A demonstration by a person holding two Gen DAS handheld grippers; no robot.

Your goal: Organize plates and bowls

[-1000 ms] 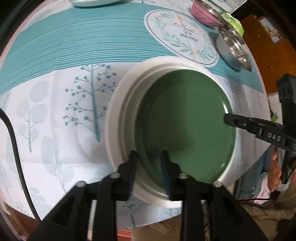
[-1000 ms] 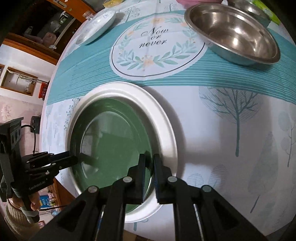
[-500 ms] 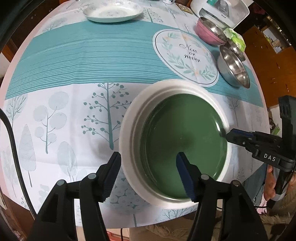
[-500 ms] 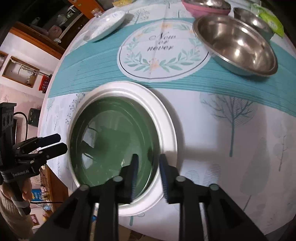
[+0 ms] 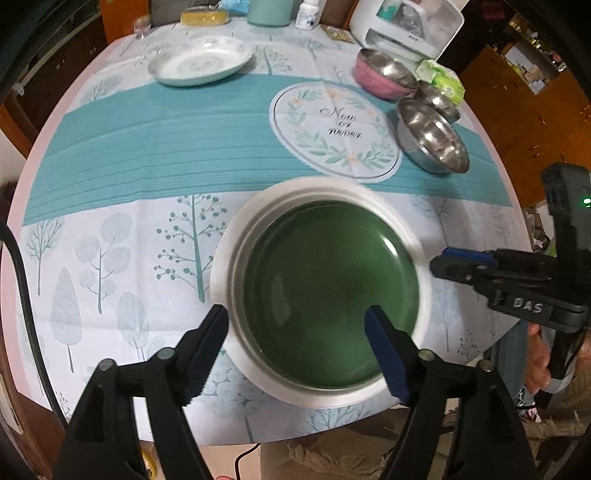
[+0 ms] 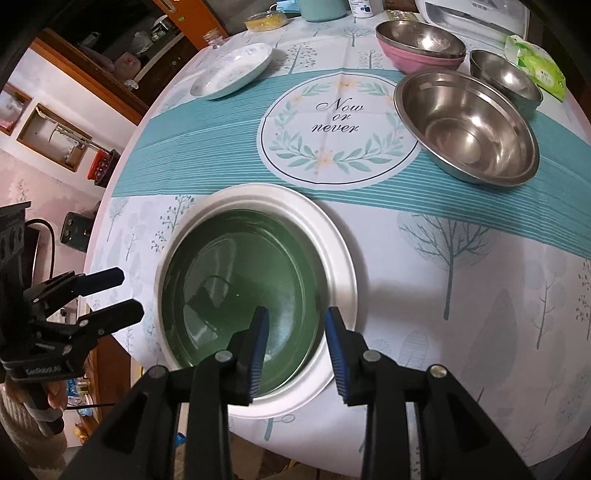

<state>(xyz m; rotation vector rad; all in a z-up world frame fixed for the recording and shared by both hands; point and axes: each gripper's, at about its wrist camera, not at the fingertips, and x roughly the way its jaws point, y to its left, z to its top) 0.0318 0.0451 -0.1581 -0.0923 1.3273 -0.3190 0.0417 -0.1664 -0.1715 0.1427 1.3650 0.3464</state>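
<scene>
A green plate (image 5: 328, 291) lies inside a larger white plate (image 5: 236, 258) near the table's front edge; both also show in the right wrist view, the green plate (image 6: 236, 291) and the white plate (image 6: 332, 243). My left gripper (image 5: 295, 343) is open and empty, raised above the plates' near rim. My right gripper (image 6: 297, 347) is open and empty, above the plates' near side; it shows from the side in the left wrist view (image 5: 443, 262). A pale patterned plate (image 5: 199, 61) sits at the far left. A large steel bowl (image 6: 469, 129), a small steel bowl (image 6: 506, 77) and a pink bowl (image 6: 421, 48) stand at the far right.
The round table has a teal and white tree-print cloth (image 5: 166, 147). A white appliance (image 5: 406, 26), a green tissue pack (image 5: 441, 79), a teal container (image 5: 269, 11) and a yellow sponge (image 5: 205, 16) line the back edge. Wooden furniture stands to the right.
Both grippers have let go of the green plate, opened and pulled back up. The green plate now rests in the white plate.
</scene>
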